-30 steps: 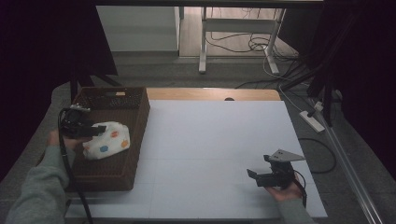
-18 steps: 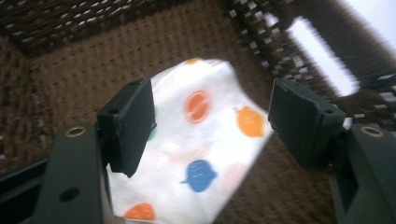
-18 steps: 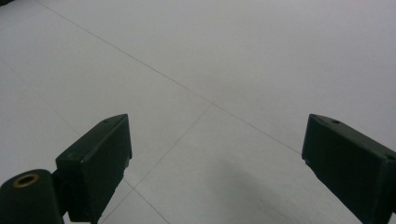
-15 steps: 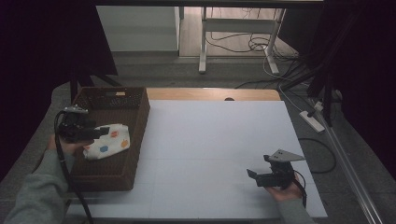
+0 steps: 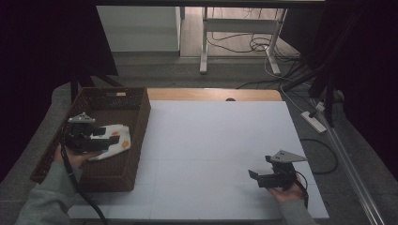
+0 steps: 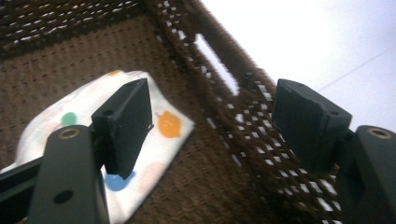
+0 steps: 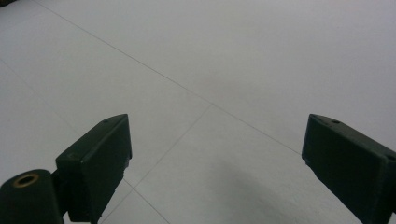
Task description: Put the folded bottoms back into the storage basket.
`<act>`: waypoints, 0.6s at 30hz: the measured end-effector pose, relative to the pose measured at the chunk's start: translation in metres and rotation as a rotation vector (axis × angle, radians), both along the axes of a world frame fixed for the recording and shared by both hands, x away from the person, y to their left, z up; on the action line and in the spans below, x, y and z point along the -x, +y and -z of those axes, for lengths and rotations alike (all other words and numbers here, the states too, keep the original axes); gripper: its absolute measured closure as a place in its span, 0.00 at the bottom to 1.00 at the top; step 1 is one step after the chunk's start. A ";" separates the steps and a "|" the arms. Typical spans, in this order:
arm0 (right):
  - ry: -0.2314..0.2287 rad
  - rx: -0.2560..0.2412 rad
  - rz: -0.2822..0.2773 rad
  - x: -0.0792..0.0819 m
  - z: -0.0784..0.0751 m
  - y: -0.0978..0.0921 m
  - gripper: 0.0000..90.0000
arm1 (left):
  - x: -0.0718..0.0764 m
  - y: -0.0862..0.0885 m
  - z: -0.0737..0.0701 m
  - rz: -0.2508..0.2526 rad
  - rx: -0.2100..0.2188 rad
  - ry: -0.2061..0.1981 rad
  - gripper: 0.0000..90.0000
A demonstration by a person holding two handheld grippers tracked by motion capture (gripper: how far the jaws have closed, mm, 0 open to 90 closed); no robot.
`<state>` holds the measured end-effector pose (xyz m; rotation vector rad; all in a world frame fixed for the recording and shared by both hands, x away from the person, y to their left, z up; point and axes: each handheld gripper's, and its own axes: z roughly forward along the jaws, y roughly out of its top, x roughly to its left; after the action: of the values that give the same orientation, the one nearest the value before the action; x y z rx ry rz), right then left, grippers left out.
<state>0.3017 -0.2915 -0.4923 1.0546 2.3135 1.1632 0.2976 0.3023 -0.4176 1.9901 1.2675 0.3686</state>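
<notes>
The left gripper (image 5: 110, 138) hangs over the brown wicker basket (image 5: 136, 101) at the table's left edge, its jaws spread wide with nothing between them. In the left gripper view (image 6: 212, 126) one jaw stands in front of the cloth and the other in front of the basket's woven side wall (image 6: 224, 88), which has a handle slot cut in it. The cloth (image 6: 168, 133) lies flat on the basket floor, white with orange, green and blue dots; no jaw visibly touches it. From the high view the cloth (image 5: 119, 138) sits in the middle of the basket, toward its right wall, just under the gripper's tips. The left hand (image 5: 70, 157) grips the tool from below, and a black cable (image 5: 77, 192) trails down past the grey sleeve.

The right gripper (image 5: 256, 176) rests well apart from the basket, low over the white table (image 5: 211, 140) near its front right corner, held by the right hand (image 5: 288, 190). Its jaws are also wide apart and empty; in the right gripper view (image 7: 217, 172) bare table surface with thin seam lines lies between them.

Beyond the table's far edge, a grey floor (image 5: 187, 70) carries desk legs and loose cables (image 5: 263, 44).
</notes>
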 end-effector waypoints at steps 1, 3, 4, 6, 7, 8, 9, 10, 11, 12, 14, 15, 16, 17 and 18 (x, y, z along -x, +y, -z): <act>0.000 0.000 0.000 0.000 0.000 0.000 0.09 | 0.003 -0.002 0.000 0.002 0.006 -0.007 0.30; 0.000 -0.001 0.000 0.000 0.000 0.000 0.09 | 0.008 -0.006 -0.001 0.007 0.013 -0.015 0.30; 0.001 0.001 -0.001 0.000 0.000 -0.001 0.09 | 0.011 -0.008 0.000 0.008 0.015 -0.018 0.30; 0.000 0.000 -0.001 0.000 0.000 0.000 0.09 | 0.015 -0.012 0.000 0.016 0.019 -0.025 0.30; 0.000 -0.001 -0.002 0.000 0.000 0.000 0.09 | 0.018 -0.014 0.000 0.015 0.021 -0.031 0.30; 0.000 -0.001 -0.002 0.000 0.000 0.000 0.09 | 0.020 -0.016 0.001 0.011 0.022 -0.036 0.30; 0.000 0.000 -0.002 0.000 -0.001 -0.001 0.09 | 0.022 -0.018 0.001 0.009 0.028 -0.043 0.30; 0.000 0.000 -0.001 0.000 -0.001 -0.001 0.09 | 0.024 -0.021 0.002 0.012 0.032 -0.047 0.30; -0.001 -0.001 -0.001 0.000 -0.001 -0.001 0.09 | 0.027 -0.024 0.002 0.016 0.030 -0.049 0.30; -0.003 -0.001 -0.001 0.000 -0.001 -0.001 0.09 | 0.029 -0.027 0.003 0.019 0.023 -0.053 0.30; -0.003 -0.001 -0.002 0.000 -0.001 -0.001 0.09 | 0.033 -0.033 0.004 0.032 0.012 -0.058 0.30; -0.002 -0.001 -0.002 0.000 -0.001 -0.001 0.09 | 0.035 -0.035 0.005 0.038 0.012 -0.060 0.30; -0.003 -0.002 -0.002 0.000 -0.001 -0.001 0.09 | 0.037 -0.038 0.005 0.043 0.013 -0.063 0.30; -0.001 -0.002 -0.004 0.000 -0.001 -0.001 0.09 | 0.039 -0.040 0.006 0.046 0.018 -0.068 0.30; 0.001 -0.001 -0.006 -0.001 -0.001 -0.001 0.09 | 0.040 -0.042 0.006 0.047 0.022 -0.075 0.30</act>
<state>0.3022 -0.2926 -0.4917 1.0496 2.3189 1.1662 0.2571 0.2606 -0.4240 1.9661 1.1717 0.4009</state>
